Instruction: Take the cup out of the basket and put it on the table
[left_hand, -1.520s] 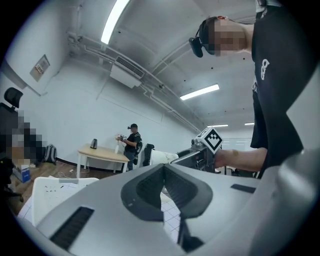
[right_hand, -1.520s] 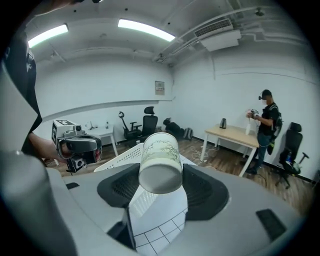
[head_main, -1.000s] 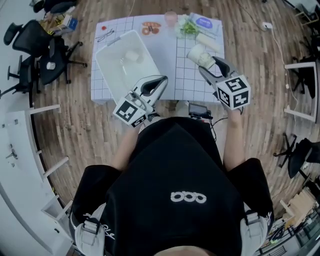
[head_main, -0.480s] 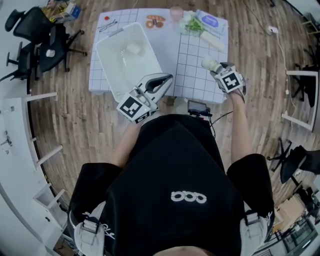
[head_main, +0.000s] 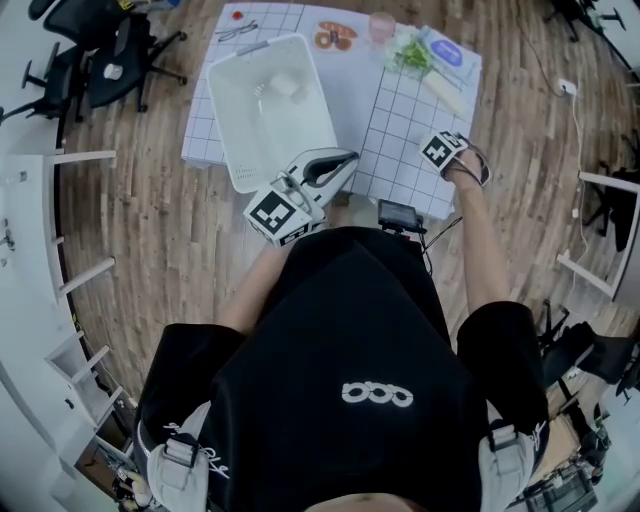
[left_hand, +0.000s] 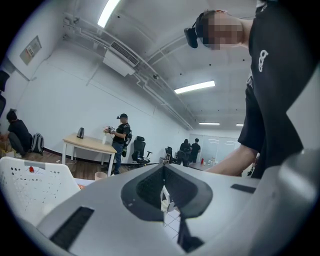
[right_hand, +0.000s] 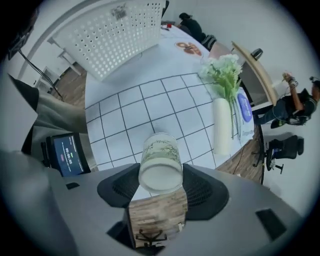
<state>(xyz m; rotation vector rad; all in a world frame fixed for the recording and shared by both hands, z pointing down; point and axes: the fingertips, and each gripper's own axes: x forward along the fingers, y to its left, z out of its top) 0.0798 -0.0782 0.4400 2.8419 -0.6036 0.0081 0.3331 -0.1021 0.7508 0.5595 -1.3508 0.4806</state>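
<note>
Now, cup above the bench's near edge.
We clasp it in our right fingers; our left fingers rest together, empty.

**Three cameras: one on your head, one on each gripper.**
Your head camera looks steeply down from well above, with the table and basket at the top of the frame. The left gripper camera faces level across the room, basket wall at lower left. The right gripper camera points down past the cup, near the table, basket at the top. All three views share the basket.
</note>
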